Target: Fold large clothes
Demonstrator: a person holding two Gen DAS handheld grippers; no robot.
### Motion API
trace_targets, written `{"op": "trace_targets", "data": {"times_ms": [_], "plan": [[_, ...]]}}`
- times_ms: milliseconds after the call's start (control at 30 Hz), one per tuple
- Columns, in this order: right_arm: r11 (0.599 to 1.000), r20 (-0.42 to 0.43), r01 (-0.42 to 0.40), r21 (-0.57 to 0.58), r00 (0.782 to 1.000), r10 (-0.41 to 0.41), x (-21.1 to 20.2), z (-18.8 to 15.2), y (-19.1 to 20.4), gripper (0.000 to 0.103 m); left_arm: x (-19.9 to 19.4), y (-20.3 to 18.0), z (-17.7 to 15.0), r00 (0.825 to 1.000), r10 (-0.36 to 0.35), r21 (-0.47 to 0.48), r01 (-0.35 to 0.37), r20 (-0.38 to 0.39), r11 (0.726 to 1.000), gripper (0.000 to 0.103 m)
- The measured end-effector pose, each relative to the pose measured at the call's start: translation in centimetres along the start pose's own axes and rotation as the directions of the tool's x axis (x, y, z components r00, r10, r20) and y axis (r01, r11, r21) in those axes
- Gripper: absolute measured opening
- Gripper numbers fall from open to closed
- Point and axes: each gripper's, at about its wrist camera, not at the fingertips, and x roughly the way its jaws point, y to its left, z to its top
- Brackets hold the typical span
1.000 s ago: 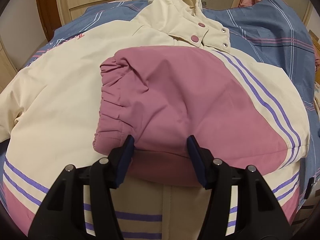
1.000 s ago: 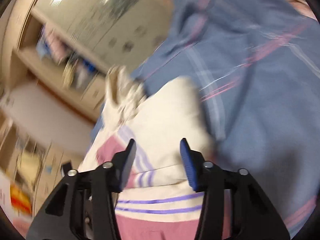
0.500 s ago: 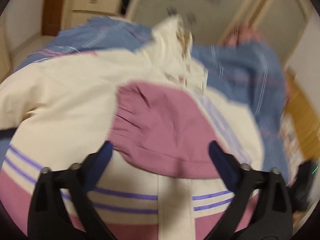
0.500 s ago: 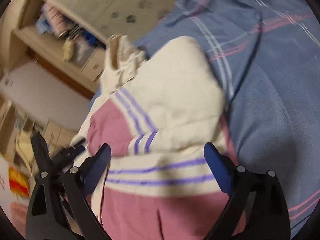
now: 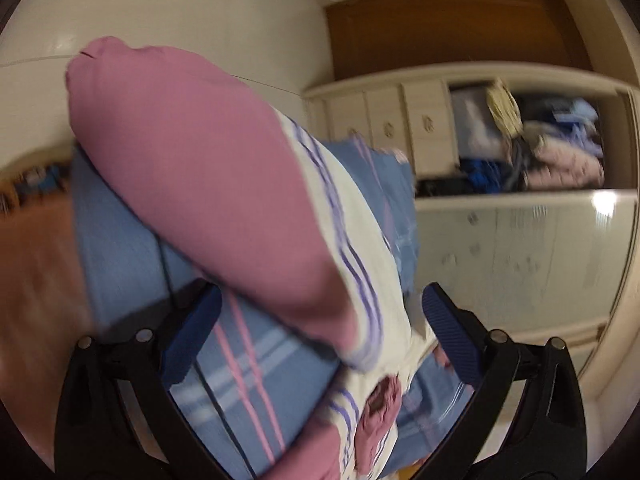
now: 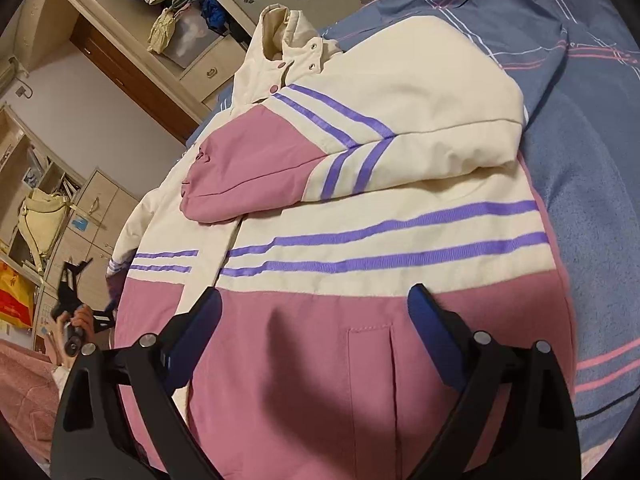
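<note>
Blurring left view; jacket point(image 6: 360, 208) hem cut off.

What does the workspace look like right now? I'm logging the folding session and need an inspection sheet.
Surface: bed under a blue plaid cover.
Job's things: cream, pink and purple-striped jacket lying front up; one sleeve folded across the chest, the other sleeve at the bed's edge.
Clutter: nothing seen on the bed.
Grippers: left gripper and right gripper with jaws open, holding nothing.
Cables: nothing seen.
Surroundings: open shelf with piled clothes, yellow bag, wooden door.
</note>
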Motion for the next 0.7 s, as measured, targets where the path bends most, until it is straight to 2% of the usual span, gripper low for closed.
{"op": "trace_targets", "data": {"times_ms": [67, 133, 167, 200, 233, 300, 333, 400, 433, 467, 500, 533, 567, 600, 633, 700], "plan": [[1.0, 0.004, 0.008, 0.011, 1.0, -0.008, -0.7, -0.7, -0.1, 0.094, 0.0, 1.0, 1.5, 0.999, -0.023, -0.071, 0.026, 0.039, 0.997, 0.101], [0.999, 0.01, 0.019, 0.029, 1.0, -0.02, -1.2, -1.2, -0.4, 0.094, 0.4, 1.0, 1.9, 0.997, -0.029, -0.091, 0.035, 0.068, 0.995, 0.098], [0.999, 0.014, 0.02, 0.035, 1.0, -0.02, -1.5, -1.4, -0.5, 0.094, 0.5, 0.4, 2.2, 0.996, -0.015, -0.071, 0.022, 0.087, 0.997, 0.075], [0.999, 0.02, 0.017, 0.042, 1.0, -0.018, -1.7, -1.5, -0.7, 0.094, 0.5, -0.3, 2.4, 0.996, 0.0, -0.035, 0.003, 0.093, 0.999, 0.026], [0.999, 0.023, 0.016, 0.047, 1.0, -0.017, -1.8, -1.6, -0.8, 0.094, 0.6, -1.5, 2.6, 0.995, 0.017, 0.011, -0.018, 0.097, 1.0, 0.009], [0.998, 0.027, 0.02, 0.061, 0.999, -0.022, -2.1, -1.8, -1.1, 0.094, -0.4, -3.5, 2.3, 0.986, -0.038, 0.07, 0.027, 0.16, 0.997, 0.009], [0.998, 0.027, 0.022, 0.063, 0.999, -0.024, -2.2, -1.9, -1.2, 0.094, -1.3, -5.6, 1.3, 0.978, -0.07, 0.148, 0.04, 0.198, 0.988, 0.009], [0.998, 0.029, 0.025, 0.066, 0.999, -0.027, -2.4, -2.0, -1.3, 0.094, -2.7, -10.5, -1.8, 0.959, -0.091, 0.347, -0.009, 0.27, 0.938, 0.009], [0.997, 0.032, 0.022, 0.071, 0.999, -0.025, -2.5, -2.0, -1.3, 0.094, -3.1, -13.8, -4.6, 0.949, -0.099, 0.485, -0.063, 0.301, 0.872, 0.01], [0.997, 0.034, 0.018, 0.08, 0.999, -0.021, -2.5, -1.9, -1.4, 0.094, -3.2, -16.9, -7.9, 0.944, -0.122, 0.612, -0.096, 0.305, 0.785, 0.01], [0.996, 0.036, 0.014, 0.089, 0.999, -0.017, -2.6, -1.9, -1.5, 0.094, -2.9, -18.9, -10.7, 0.949, -0.143, 0.697, -0.1, 0.282, 0.71, 0.012], [0.994, 0.04, 0.003, 0.107, 0.999, -0.008, -2.6, -1.9, -1.7, 0.094, -2.0, -21.4, -14.7, 0.963, -0.154, 0.796, -0.088, 0.222, 0.599, 0.013], [0.992, 0.042, -0.003, 0.122, 0.999, -0.002, -2.6, -1.9, -1.9, 0.094, -0.7, -23.0, -18.6, 0.979, -0.132, 0.867, -0.072, 0.156, 0.492, 0.015], [0.991, 0.044, -0.008, 0.135, 0.999, 0.002, -2.7, -2.0, -2.0, 0.094, 0.7, -23.9, -22.0, 0.99, -0.094, 0.915, -0.06, 0.106, 0.399, 0.018], [0.988, 0.048, -0.018, 0.152, 0.999, 0.01, -2.8, -2.1, -2.2, 0.094, 2.4, -24.4, -26.3, 0.998, -0.033, 0.962, -0.045, 0.056, 0.268, 0.021], [0.985, 0.053, -0.025, 0.171, 0.998, 0.017, -3.1, -2.3, -2.4, 0.094, 5.3, -23.2, -34.9, 0.996, 0.085, 1.0, 0.015, -0.014, -0.016, 0.027]]}}
